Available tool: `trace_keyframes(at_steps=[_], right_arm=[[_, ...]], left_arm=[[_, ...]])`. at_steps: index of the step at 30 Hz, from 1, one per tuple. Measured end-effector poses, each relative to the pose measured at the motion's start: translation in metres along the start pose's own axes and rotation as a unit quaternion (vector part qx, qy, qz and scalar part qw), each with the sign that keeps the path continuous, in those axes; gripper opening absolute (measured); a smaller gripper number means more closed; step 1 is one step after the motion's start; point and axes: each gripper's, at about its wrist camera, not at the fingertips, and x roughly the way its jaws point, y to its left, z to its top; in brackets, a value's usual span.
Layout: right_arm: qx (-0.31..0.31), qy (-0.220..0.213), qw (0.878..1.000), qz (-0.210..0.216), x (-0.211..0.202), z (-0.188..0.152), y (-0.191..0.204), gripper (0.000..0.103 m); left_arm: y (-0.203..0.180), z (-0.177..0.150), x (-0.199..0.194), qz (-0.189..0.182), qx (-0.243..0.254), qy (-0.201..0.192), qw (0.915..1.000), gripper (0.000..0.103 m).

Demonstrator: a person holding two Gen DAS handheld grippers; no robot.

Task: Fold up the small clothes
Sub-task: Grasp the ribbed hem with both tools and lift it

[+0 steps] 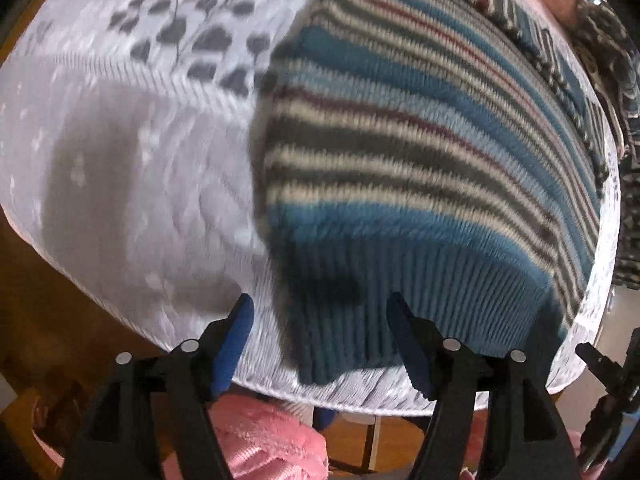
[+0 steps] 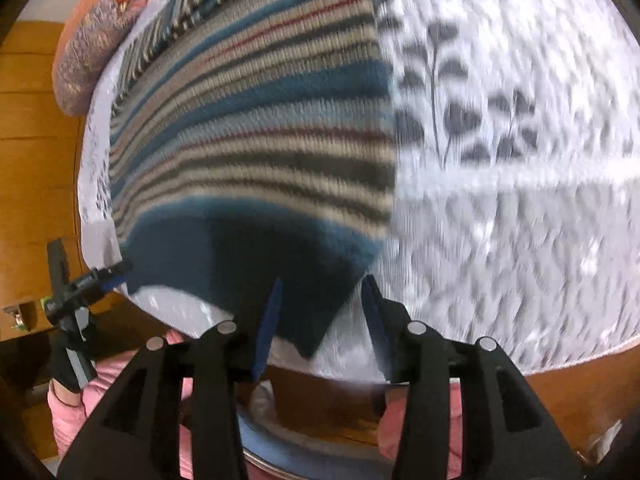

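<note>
Ok, striped sweater [image 1: 420,152] lies flat on white cloth-covered worktop [image 1: 120,160], ribbed hem [image 1: 400,304] at near edge. Left gripper [image 1: 320,316] and right gripper [image 2: 320,300]: fingers apart, nothing held, each over a hem corner. Imo pinch both layers at corners w/ equal bite, lift together, keep hem taut.

White tablecloth [image 1: 132,184] with grey leaf print [image 2: 460,116] covers table. Patterned cushion [image 2: 86,54] at far edge. Wooden floor [image 2: 32,168] beneath.
</note>
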Motion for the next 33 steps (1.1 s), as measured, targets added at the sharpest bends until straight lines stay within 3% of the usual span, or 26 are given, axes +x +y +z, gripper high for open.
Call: trace_keyframes(at_steps=[6,12,13,15,18,20,25,33], right_arm=[[-0.004,0.04,0.999,-0.004,0.037,-0.022,0.004,0.042],[-0.005,0.032,0.999,-0.008,0.046,-0.018,0.008,0.041],[-0.008,0.034,0.999,-0.008,0.048,-0.018,0.01,0.039],[-0.023,0.038,0.999,-0.008,0.052,-0.017,0.015,0.024],[-0.042,0.035,0.998,-0.013,0.052,-0.018,0.022,0.011],[-0.053,0.029,0.998,-0.012,0.05,-0.016,0.027,0.009],[-0.055,0.013,0.998,0.011,0.036,-0.014,0.03,0.009],[-0.025,-0.054,0.993,0.101,-0.02,0.004,0.021,0.008]], left_arm=[[0.006,-0.003,0.004,-0.009,-0.006,-0.009,0.9999,0.069],[0.004,-0.004,0.014,-0.028,-0.002,-0.001,0.9996,0.07],[0.005,-0.004,0.016,-0.034,-0.003,0.001,0.9994,0.068],[0.0,-0.008,0.016,-0.047,-0.004,0.007,0.9989,0.054],[-0.012,-0.014,0.021,-0.059,-0.008,0.009,0.9982,0.032],[-0.013,-0.015,0.021,-0.059,-0.008,0.005,0.9982,0.018],[-0.012,-0.011,0.003,-0.097,-0.017,-0.016,0.995,0.013],[-0.017,0.005,-0.041,-0.17,-0.014,-0.087,0.9815,0.013]])
